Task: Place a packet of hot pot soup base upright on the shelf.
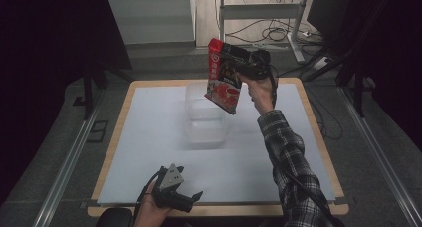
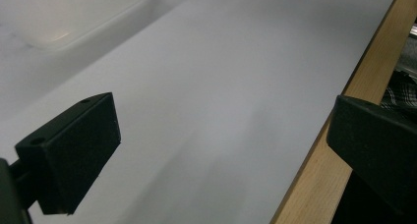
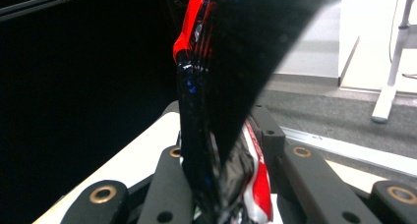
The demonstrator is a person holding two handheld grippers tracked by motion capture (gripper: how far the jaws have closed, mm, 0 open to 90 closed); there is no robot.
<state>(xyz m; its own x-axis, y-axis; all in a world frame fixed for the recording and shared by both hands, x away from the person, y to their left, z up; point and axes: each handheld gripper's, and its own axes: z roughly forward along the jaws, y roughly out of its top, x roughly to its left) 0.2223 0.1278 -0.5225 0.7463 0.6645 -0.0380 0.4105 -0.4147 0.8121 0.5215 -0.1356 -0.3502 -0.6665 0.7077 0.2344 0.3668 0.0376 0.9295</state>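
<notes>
Two grippers are working at a tabletop (image 1: 149,137) covered with a pale sheet, and just one of them is carrying anything. A person's right gripper (image 1: 244,65) is holding a red-and-black packet (image 1: 224,80) in the air above the far middle of the tabletop, its jaws clamped tight on the packet's upper part so that the rest is hanging free and tilting down to the left. In the right gripper view the crinkled packet (image 3: 206,135) is rising straight up between the jaws, squeezed thin where they are pinching it. Its lower corner is hanging right over a clear tub (image 1: 205,118) that is sitting open on the tabletop, which suggests the packet is being brought over the tub to be dropped or lowered in; gripping it by the top is keeping the bottom edge free to go in first.

Near the front edge, the left gripper (image 1: 191,197) is resting low in the person's left hand (image 1: 149,209), well apart from the tub. Its jaws are standing wide open with nothing between them, as the left gripper view (image 2: 221,150) is showing bare sheet and the wooden rim (image 2: 314,175) in the gap. It appears to be waiting out of the way while the other hand is doing the carrying.
</notes>
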